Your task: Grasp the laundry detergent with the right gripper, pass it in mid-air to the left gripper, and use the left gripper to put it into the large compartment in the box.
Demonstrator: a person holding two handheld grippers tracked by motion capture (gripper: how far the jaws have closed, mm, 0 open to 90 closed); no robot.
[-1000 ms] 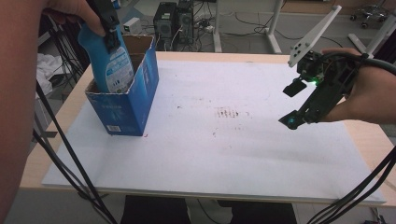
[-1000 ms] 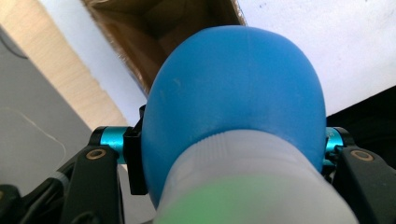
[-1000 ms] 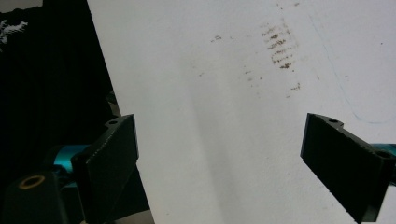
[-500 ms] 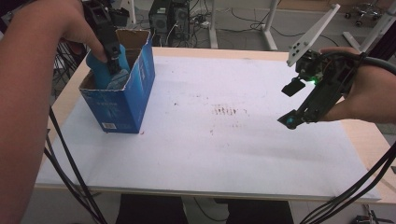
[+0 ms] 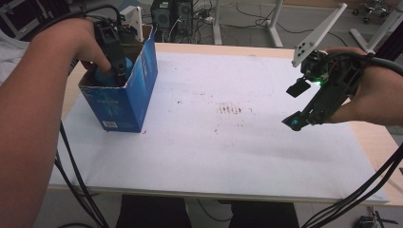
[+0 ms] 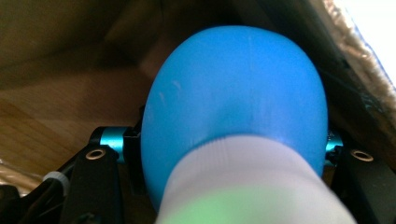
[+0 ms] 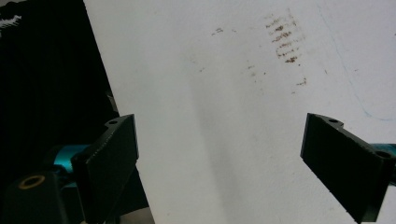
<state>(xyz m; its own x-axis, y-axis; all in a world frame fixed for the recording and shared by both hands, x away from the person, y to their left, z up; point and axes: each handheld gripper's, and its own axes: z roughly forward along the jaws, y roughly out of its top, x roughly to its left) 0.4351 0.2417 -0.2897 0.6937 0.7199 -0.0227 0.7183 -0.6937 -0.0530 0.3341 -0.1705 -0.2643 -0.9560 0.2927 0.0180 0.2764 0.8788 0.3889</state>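
Note:
A blue cardboard box [image 5: 124, 102] stands open-topped at the table's far left. My left gripper [image 5: 116, 66] reaches down into it, shut on a blue bottle [image 5: 102, 76] that sits mostly below the rim. In the left gripper view the rounded blue bottle [image 6: 233, 93] with its white band is squeezed between my black jaws, with the box's brown inner walls around it. My right gripper [image 5: 295, 105] hovers open above the table's right side. Its jaws stand wide apart over bare white sheet [image 7: 210, 116], with nothing between them.
A white sheet [image 5: 228, 156] covers the wooden table, with faint brown stains [image 5: 230, 110] at its middle. Black cables [image 5: 76, 180] hang off the left front edge and others trail at the right. Computer cases and desk legs stand on the floor behind the table.
My left gripper has gone down with the blue bottle, from above the box rim to inside the box. The right gripper has stayed where it was, open.

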